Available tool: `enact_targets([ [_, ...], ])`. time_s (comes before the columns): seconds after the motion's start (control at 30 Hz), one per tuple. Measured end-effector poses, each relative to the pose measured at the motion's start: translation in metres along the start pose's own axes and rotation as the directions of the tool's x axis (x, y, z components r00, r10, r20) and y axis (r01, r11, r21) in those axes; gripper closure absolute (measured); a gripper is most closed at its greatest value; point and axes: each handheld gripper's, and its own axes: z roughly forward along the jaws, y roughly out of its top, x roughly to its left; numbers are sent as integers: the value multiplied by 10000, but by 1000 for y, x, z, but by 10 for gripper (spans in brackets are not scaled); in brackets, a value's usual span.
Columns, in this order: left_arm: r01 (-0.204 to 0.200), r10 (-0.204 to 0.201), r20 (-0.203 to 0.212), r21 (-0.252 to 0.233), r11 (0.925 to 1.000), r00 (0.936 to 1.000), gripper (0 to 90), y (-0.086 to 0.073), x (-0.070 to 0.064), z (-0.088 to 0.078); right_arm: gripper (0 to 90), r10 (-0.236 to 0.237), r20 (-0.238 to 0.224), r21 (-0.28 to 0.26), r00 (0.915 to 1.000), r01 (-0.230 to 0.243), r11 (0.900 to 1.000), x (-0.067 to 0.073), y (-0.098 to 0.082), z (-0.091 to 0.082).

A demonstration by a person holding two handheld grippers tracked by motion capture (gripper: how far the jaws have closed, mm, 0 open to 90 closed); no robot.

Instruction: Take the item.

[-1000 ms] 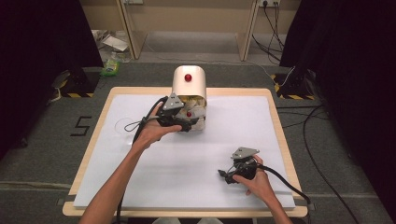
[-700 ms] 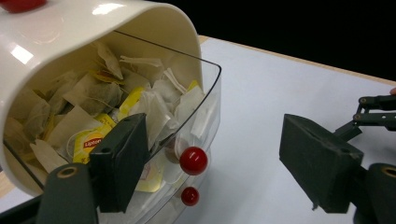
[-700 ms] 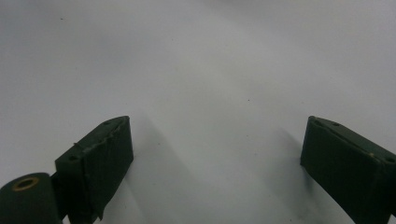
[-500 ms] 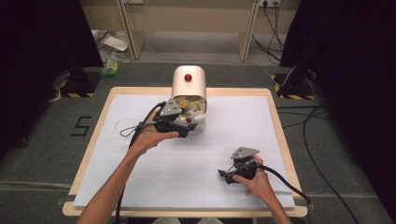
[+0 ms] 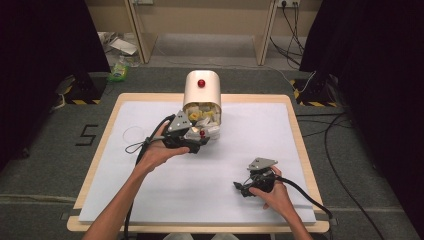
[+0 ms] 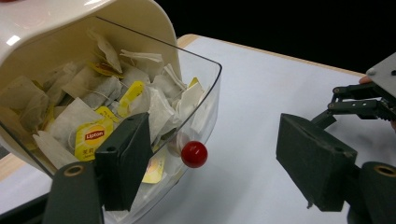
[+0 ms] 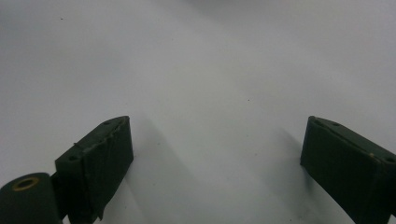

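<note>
On the white table: tea-bag box with open drawer, two grippers.
High view: left gripper [image 5: 196,141] at the drawer [image 5: 209,126] of the box [image 5: 202,89]; right gripper [image 5: 243,187] well apart, near the table [image 5: 260,125] front. Left gripper view: jaws wide, just narrowed, gripping nothing; red knob [image 6: 194,154] between them, tea bags [image 6: 88,119] behind the clear drawer front. Right gripper view: jaws wide, empty, over bare table.

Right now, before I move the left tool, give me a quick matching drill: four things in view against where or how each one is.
1 left tool
2 right tool
3 red knob
4 tea bags

a heaped in the cream dispenser
b on the clear drawer front
c open, over bare white sheet
d open, either side of the knob

1-d, 2-c, 3-b, 4-a
</note>
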Motion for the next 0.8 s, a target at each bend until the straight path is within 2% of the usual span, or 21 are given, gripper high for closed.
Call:
enact_targets([
  [0.53,-51,51,50,-45,10000,10000,266,-10,-15,-10,98,-13,-2,0,10000,13,10000,0,0,0],
  [0.8,-176,175,-77,-40,9998,9998,266,-14,-22,-12,98,-24,-8,3,10000,24,10000,0,0,0],
])
